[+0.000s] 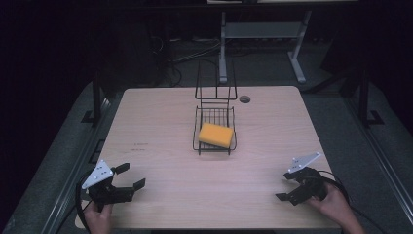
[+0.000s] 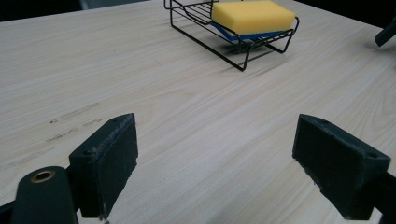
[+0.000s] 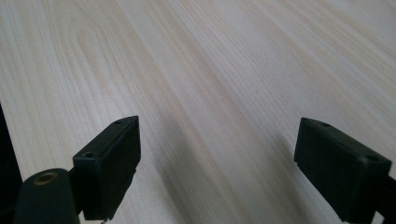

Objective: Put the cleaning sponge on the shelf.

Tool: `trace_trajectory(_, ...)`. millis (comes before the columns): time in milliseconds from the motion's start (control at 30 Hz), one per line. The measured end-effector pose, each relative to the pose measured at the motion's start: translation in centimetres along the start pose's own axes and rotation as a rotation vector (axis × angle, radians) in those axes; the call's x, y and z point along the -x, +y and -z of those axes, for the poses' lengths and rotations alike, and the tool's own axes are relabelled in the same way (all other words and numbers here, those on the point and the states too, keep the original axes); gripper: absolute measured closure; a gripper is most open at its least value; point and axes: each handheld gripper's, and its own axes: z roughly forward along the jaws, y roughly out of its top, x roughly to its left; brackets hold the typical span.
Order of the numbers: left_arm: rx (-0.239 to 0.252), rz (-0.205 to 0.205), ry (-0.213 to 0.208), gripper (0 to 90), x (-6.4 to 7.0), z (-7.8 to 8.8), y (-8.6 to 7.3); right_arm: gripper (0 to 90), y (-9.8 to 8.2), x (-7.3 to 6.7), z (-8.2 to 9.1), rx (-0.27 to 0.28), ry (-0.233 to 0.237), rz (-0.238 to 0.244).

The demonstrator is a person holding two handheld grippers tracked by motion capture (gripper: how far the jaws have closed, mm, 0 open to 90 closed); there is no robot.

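One sponge [image 1: 215, 135], one wire rack [image 1: 215, 114], one table [image 1: 160, 122], two grippers.

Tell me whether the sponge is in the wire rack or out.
In: the yellow sponge lies flat inside the wire rack, both grippers far off.

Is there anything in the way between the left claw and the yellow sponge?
Nothing on the table lies between them. The left gripper sits open near the front edge, and only bare table stretches to the sponge. The sponge lies in a wire rack, whose low rim runs around it, so a reach would likely go over that.
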Motion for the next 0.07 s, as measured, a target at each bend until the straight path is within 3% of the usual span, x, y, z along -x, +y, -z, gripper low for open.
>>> trace_trajectory(67, -0.002, -0.003, 0.003, 13.4, -0.04, 0.01, -0.01, 14.2, -0.02, -0.16, 0.03, 0.009, -0.005, 0.000)
